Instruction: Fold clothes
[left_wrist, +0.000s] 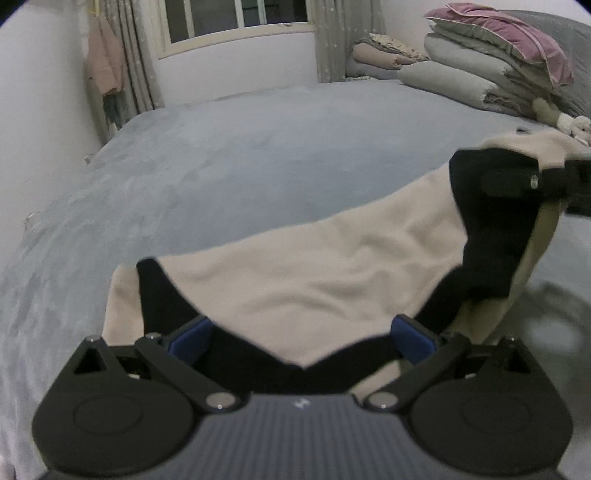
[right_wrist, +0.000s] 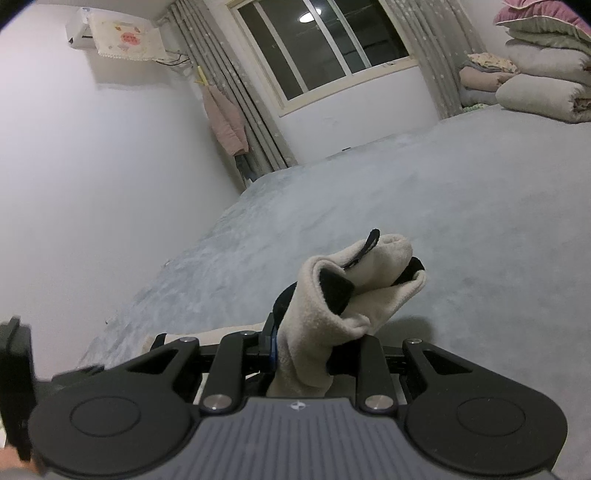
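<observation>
A cream fleece garment with black trim (left_wrist: 332, 273) hangs stretched between my two grippers above the grey bed (left_wrist: 221, 166). My left gripper (left_wrist: 301, 343) has its blue pads wide apart, and the garment's black-edged hem drapes between and over them. My right gripper (left_wrist: 532, 181) shows at the right edge of the left wrist view, shut on the garment's far corner. In the right wrist view my right gripper (right_wrist: 314, 350) is shut on a bunched fold of the garment (right_wrist: 354, 288), which sticks up between the fingers.
The grey bed cover (right_wrist: 406, 206) spreads ahead. Folded quilts and a pink pillow (left_wrist: 491, 62) are stacked at the far right, with a soft toy (left_wrist: 569, 122) beside them. A window with curtains (right_wrist: 325, 48) and a white wall (right_wrist: 92, 166) bound the bed.
</observation>
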